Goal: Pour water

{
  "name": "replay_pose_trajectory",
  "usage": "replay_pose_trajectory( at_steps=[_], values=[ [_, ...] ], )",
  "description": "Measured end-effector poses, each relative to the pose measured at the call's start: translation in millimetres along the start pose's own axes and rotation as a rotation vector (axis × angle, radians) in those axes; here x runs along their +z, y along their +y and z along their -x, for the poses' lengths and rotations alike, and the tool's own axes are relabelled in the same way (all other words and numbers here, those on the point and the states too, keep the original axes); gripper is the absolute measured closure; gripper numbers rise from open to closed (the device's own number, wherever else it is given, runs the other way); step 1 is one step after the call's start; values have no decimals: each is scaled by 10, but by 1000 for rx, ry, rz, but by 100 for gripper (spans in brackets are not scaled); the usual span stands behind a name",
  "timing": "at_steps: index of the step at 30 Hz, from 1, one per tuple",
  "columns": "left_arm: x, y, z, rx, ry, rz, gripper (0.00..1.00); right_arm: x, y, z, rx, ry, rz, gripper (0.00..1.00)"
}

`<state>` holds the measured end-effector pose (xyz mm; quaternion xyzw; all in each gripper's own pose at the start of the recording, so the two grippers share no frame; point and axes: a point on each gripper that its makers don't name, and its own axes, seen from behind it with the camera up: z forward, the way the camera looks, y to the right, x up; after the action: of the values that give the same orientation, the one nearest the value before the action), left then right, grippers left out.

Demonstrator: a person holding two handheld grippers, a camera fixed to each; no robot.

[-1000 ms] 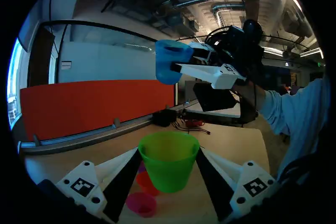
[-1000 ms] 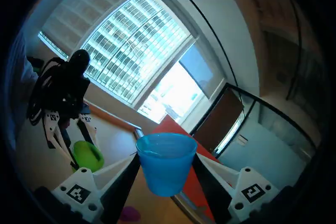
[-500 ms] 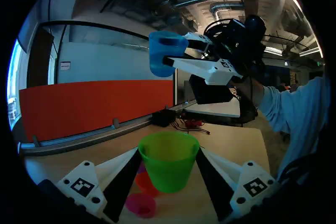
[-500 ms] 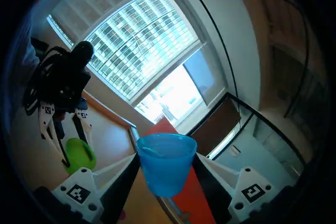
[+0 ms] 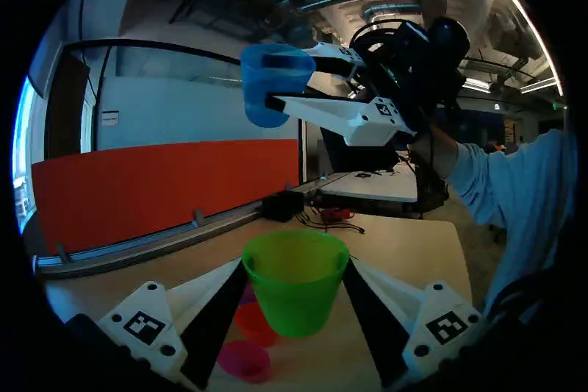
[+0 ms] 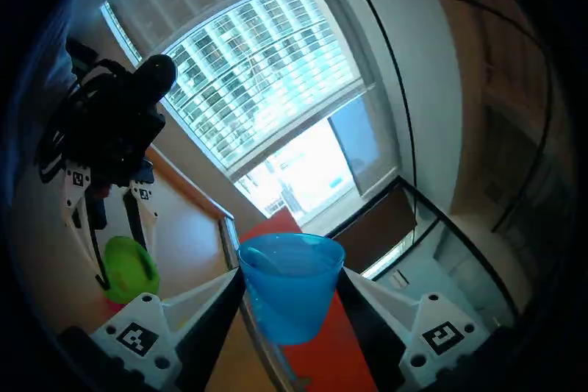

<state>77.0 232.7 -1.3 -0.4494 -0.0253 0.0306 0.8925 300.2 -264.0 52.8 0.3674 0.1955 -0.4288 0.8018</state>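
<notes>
Left gripper view: the left gripper (image 5: 294, 268) pinched a green cup (image 5: 295, 293) between its jaws, both fingers pressed on the cup's sides. The cup stood upright with its mouth open to the ceiling, just above a wooden table (image 5: 411, 245), apparently placed to receive the pour. High above and ahead of those jaws, the right gripper (image 5: 283, 77) clamped a blue cup (image 5: 266, 90) from both sides, with a person's sleeve (image 5: 514, 186) trailing behind it. The blue cup hung close to upright, tipped only slightly. That hold looked meant to keep its contents in while it was lined up over the green cup, and no stream showed between the two.

In the right gripper view, the blue cup sat squarely between the right jaws with its rim toward the camera. A pale line inside suggested water, though how much could not be told. Beyond and to the left of those jaws, the green cup and the left gripper appeared small and low against a bright window (image 6: 250, 112).

Below the left jaws, an orange cup (image 5: 253, 322) and a pink cup (image 5: 246, 359) rested on the table, clear of the pour. Judging by the gap, the blue cup had yet to be lowered and tipped.
</notes>
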Motion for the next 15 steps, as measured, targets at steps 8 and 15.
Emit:
replay_pose_trajectory(
  at_steps=[8,15],
  values=[
    [6,26,-13,7,4,6,13,17,47,-26,-70,-1,4,12],
    [23,48,-26,11,3,11,13,23,86,-46,-127,-3,13,12]
  ],
)
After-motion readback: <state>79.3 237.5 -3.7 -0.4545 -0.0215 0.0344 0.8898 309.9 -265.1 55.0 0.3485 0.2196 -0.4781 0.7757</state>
